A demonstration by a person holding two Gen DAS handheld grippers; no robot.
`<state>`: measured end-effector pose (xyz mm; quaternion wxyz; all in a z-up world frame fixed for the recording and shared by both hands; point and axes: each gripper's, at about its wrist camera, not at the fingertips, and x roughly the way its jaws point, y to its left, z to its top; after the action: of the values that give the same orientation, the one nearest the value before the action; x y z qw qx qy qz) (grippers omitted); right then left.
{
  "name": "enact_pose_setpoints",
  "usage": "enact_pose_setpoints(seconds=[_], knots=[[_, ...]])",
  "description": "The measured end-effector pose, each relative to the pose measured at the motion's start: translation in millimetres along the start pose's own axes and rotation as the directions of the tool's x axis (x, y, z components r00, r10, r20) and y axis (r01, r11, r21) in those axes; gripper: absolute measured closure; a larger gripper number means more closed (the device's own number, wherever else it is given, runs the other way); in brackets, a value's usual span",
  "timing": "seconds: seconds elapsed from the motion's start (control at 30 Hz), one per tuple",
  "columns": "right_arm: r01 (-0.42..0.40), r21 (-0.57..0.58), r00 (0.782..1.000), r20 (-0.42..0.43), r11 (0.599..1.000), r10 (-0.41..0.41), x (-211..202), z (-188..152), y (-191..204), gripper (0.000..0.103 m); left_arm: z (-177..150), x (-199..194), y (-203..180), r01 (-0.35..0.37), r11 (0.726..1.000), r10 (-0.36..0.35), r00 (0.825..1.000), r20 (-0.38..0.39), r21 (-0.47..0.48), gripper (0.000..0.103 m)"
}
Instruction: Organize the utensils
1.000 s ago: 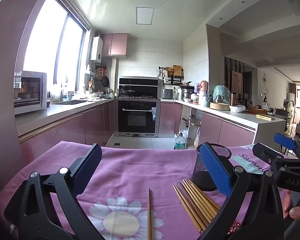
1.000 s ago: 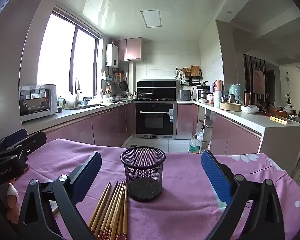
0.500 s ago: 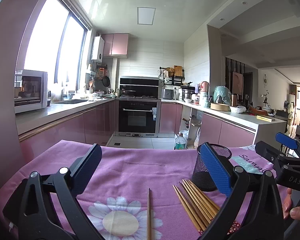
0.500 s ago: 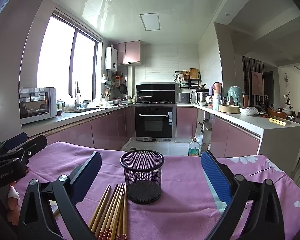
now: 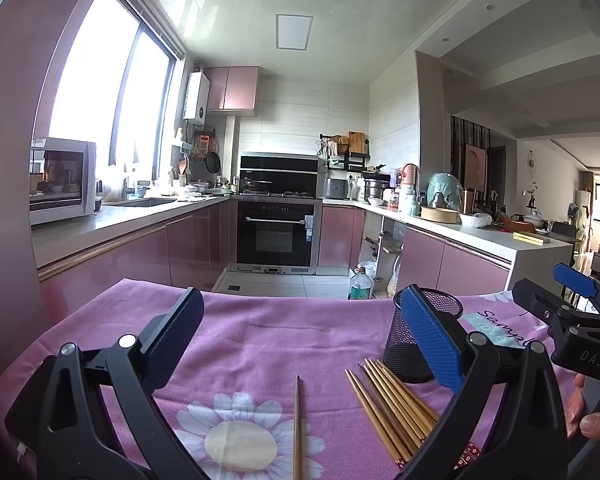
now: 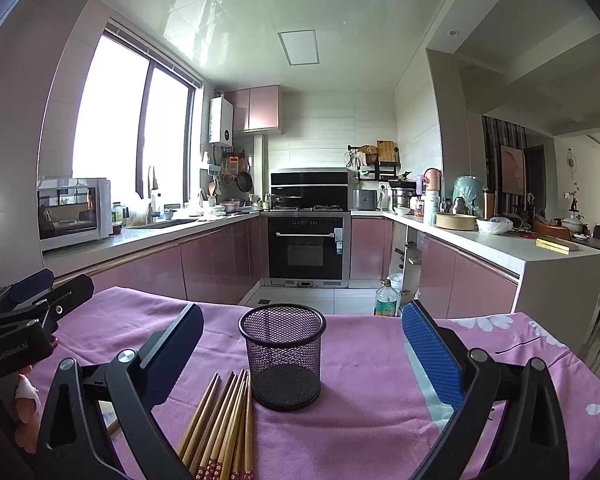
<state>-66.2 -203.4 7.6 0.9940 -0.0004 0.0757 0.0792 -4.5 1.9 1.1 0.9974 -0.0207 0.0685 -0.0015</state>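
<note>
A: Where did you have the left gripper (image 5: 300, 340)?

B: You held it above the purple flowered cloth (image 5: 260, 332) on the surface, its fingers (image 5: 430, 338) spread wide apart with nothing between them. A single chopstick (image 5: 297, 424) lay on the cloth between the two fingers, pointing away from you, to the left of the black mesh cup (image 5: 414, 344).

A: And the cup itself?

B: It stood upright on the cloth, with nothing showing above its rim. The bundle of chopsticks (image 5: 392, 408) lay flat just in front of the cup on its left side, the near tips almost at its base; whether they touched it, I cannot tell.

A: What about your right gripper (image 6: 302, 344)?

B: You held it facing the mesh cup (image 6: 283, 356), which sat between its fingers (image 6: 430, 356) but farther off. Those fingers were also wide apart and gripped nothing. From that side the bundle of chopsticks (image 6: 220, 424) fanned out to the front left of the cup, patterned ends toward you.

A: Could you see each gripper from the other?

B: Yes. The right one (image 5: 572, 308) showed to the right of the cup, the left one (image 6: 28, 312) well to its left. Behind the cup stood the black oven (image 6: 306, 246) among pink cabinets (image 6: 220, 258).
</note>
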Motion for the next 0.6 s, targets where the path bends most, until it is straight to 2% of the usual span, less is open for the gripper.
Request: enact_pose_setpoints(seconds=[0.6], knots=[[0.0, 0.003, 1.0, 0.005, 1.0, 0.0, -0.9, 1.6, -0.2, 0.007, -1.7, -0.4, -1.5, 0.003, 1.0, -0.003, 1.0, -0.004, -0.001, 0.006]])
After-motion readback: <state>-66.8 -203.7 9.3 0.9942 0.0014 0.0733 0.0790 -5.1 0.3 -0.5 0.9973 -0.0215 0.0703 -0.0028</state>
